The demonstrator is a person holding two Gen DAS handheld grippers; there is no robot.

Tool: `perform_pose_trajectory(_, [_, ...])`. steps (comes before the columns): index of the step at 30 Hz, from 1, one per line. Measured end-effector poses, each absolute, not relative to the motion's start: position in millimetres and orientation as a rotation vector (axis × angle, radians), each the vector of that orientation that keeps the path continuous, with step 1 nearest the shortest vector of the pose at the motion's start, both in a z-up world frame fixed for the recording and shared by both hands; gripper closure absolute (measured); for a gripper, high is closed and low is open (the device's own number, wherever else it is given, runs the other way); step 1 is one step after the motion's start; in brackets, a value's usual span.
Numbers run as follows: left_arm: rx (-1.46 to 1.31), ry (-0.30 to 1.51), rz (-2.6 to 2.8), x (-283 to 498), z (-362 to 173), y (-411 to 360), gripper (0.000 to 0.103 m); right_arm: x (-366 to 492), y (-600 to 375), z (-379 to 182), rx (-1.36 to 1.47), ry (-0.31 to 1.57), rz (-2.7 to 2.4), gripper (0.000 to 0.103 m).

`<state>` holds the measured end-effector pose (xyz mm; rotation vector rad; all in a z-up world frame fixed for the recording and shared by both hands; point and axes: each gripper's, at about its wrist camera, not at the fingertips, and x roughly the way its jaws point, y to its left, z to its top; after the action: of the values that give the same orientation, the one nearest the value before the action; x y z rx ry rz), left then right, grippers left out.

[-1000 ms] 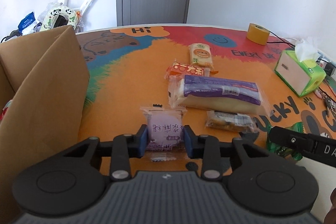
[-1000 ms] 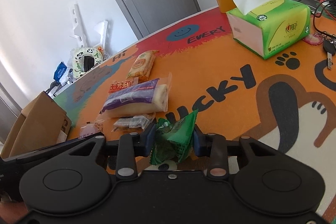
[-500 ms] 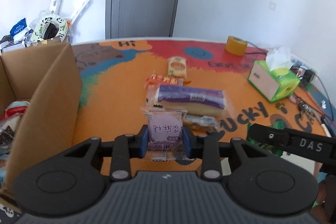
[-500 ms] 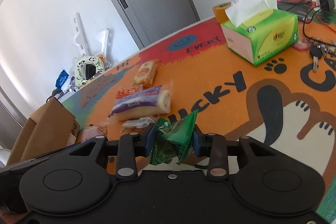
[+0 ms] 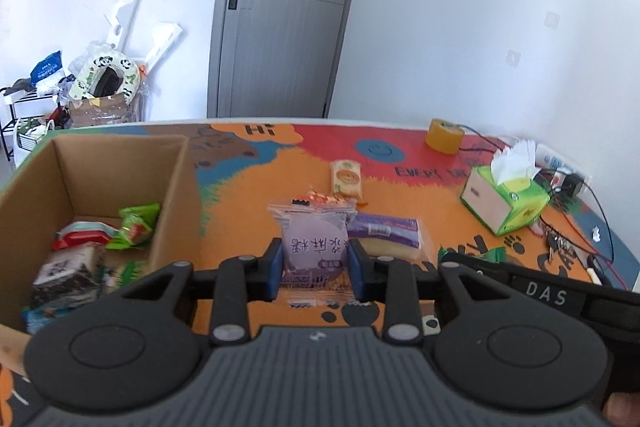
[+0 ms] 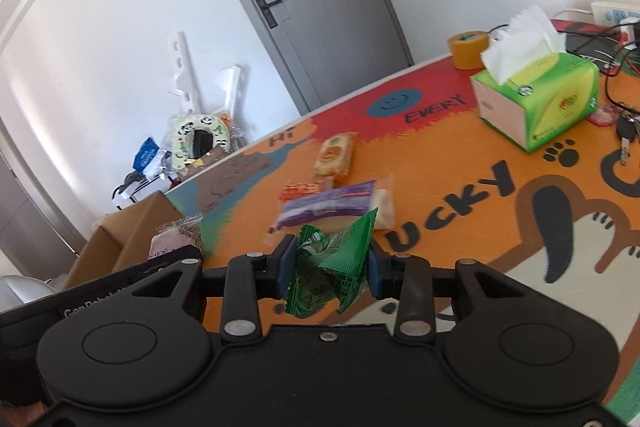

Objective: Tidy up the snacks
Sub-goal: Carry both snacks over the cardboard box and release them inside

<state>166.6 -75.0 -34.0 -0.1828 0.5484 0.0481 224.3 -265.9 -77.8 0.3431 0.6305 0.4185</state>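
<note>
While both loads hang clear of the table (image 5: 248,211), the left claw (image 5: 315,269) clamps a purple packet (image 5: 314,245), the right claw (image 6: 330,269) a green packet (image 6: 332,267). Step: carrying. Next: release into the cardboard box (image 5: 176,195).

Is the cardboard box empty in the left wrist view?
No, the cardboard box already holds several snack packets, including a green one.

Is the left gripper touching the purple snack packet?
Touching. The left wrist view shows both blue pads of the left gripper pressed against the sides of the purple snack packet.
</note>
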Motion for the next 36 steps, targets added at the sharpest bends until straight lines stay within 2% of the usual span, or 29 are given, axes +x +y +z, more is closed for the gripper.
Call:
perform_pose_trajectory(18, [-0.254, 0.426, 0.19, 122.8, 3.6, 4.5, 0.071, 209.1, -202.7, -42.7, 0.302, 0.564, 0.522, 0.066])
perform_pose_trajectory(36, [-0.352, 0.467, 0.286, 114.3, -18.0, 77.1, 0.07, 208.9, -129.6, -28.1, 0.235, 0.564, 0.608, 0.066])
